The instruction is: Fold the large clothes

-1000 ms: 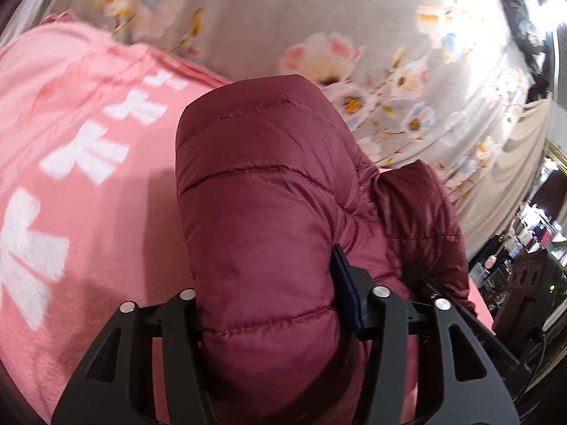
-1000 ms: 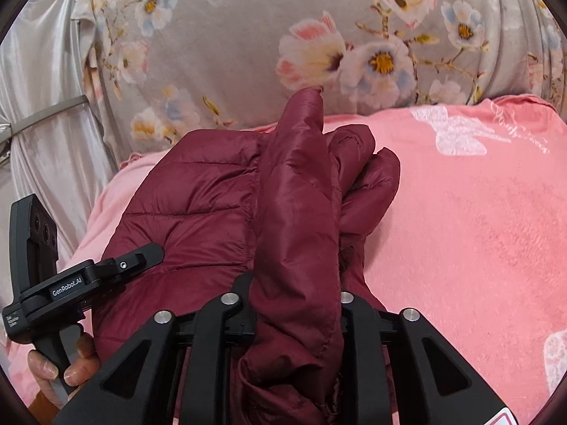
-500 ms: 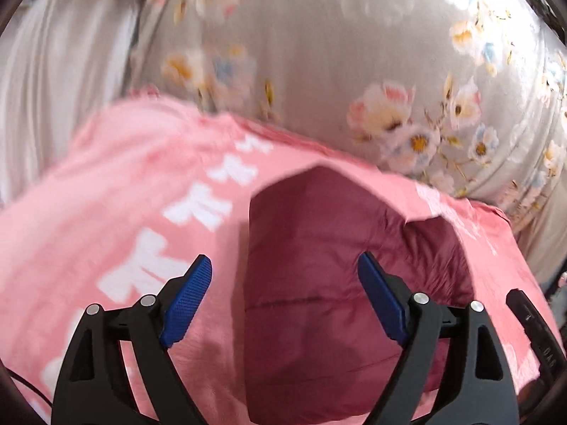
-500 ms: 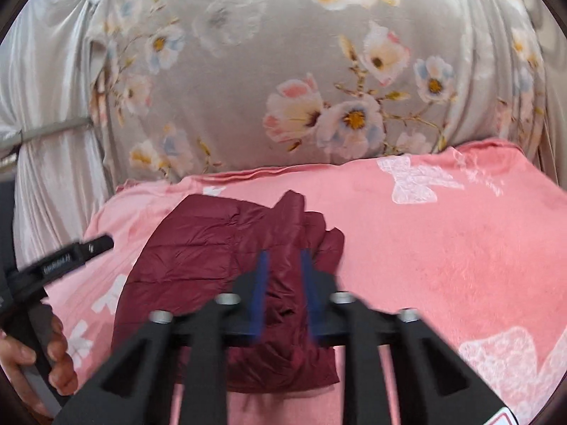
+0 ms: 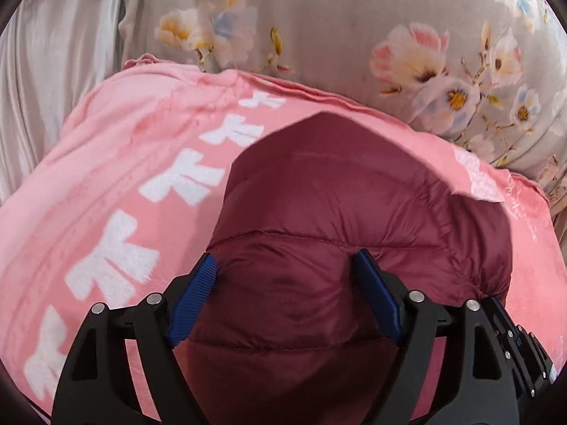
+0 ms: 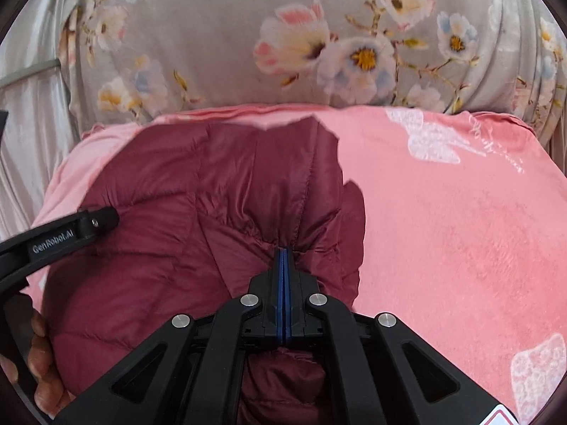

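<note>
A maroon quilted puffer jacket point(image 5: 329, 212) lies bunched on a pink blanket point(image 5: 106, 184). My left gripper point(image 5: 285, 265) is open, its blue pads point(image 5: 193, 297) pressed down either side of a padded fold, not closed on it. In the right wrist view the jacket point(image 6: 170, 212) fills the left half. My right gripper point(image 6: 284, 251) is shut, its blue pads together, tips pushed into a crease of the jacket; whether fabric is pinched is unclear. The left gripper's finger point(image 6: 85, 225) rests on the jacket at the left.
The pink blanket point(image 6: 443, 219) with white prints spreads to the right. A grey floral cover point(image 6: 319, 46) rises behind it. A silvery curtain point(image 5: 46, 81) hangs at the far left. A hand point(image 6: 42, 364) shows at the lower left.
Both grippers let go of the lifted jacket and drew back. The jacket now lies on the blanket. Both grippers have come back down onto it, the left open, the right shut.
</note>
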Demonstrator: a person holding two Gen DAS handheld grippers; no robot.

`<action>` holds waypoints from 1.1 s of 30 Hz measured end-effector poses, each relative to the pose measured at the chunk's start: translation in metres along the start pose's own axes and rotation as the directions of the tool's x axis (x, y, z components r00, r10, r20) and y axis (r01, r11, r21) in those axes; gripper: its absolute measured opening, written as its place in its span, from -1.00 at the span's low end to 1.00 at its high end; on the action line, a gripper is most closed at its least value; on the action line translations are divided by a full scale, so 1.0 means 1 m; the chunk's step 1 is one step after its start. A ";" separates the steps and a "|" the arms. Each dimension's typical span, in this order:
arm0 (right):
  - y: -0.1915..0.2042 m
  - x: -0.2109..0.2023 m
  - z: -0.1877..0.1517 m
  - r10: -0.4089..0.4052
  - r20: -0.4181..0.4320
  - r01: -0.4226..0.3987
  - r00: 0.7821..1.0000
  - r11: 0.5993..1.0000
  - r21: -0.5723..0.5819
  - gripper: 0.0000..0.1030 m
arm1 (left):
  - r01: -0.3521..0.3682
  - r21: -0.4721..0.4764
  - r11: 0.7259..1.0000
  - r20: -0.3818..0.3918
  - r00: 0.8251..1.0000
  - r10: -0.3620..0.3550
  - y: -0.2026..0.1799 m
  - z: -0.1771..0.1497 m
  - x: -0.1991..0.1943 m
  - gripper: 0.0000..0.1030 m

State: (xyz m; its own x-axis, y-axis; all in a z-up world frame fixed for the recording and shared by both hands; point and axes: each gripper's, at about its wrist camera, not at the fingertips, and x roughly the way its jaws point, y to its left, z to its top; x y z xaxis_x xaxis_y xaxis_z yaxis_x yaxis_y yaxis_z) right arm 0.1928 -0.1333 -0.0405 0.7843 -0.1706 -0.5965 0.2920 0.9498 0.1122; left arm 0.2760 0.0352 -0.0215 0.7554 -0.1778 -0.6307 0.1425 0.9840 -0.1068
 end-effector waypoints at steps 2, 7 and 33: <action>-0.001 0.006 0.001 0.001 -0.031 -0.001 1.000 1.000 -0.001 -1.00 | -0.005 0.015 1.000 0.008 1.000 0.005 -0.001 -0.004 0.002 0.54; -0.003 0.018 0.001 0.013 -0.092 -0.012 0.996 1.000 0.006 -1.00 | -0.028 0.042 0.999 0.013 1.000 0.028 -0.006 -0.009 0.010 0.57; -0.023 -0.154 -0.096 -0.010 0.024 0.011 1.000 0.998 -0.070 -0.38 | -0.033 0.077 0.997 -0.042 0.998 0.036 -0.012 -0.131 -0.115 0.62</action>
State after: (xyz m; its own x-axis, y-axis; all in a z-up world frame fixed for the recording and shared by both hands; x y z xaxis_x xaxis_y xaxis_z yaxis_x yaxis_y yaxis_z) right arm 0.0130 -0.1036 -0.0279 0.7941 -0.1860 -0.5786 0.2620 0.9638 0.0498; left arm 0.1036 0.0453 -0.0479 0.7326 -0.1416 -0.6657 0.1663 0.9857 -0.0267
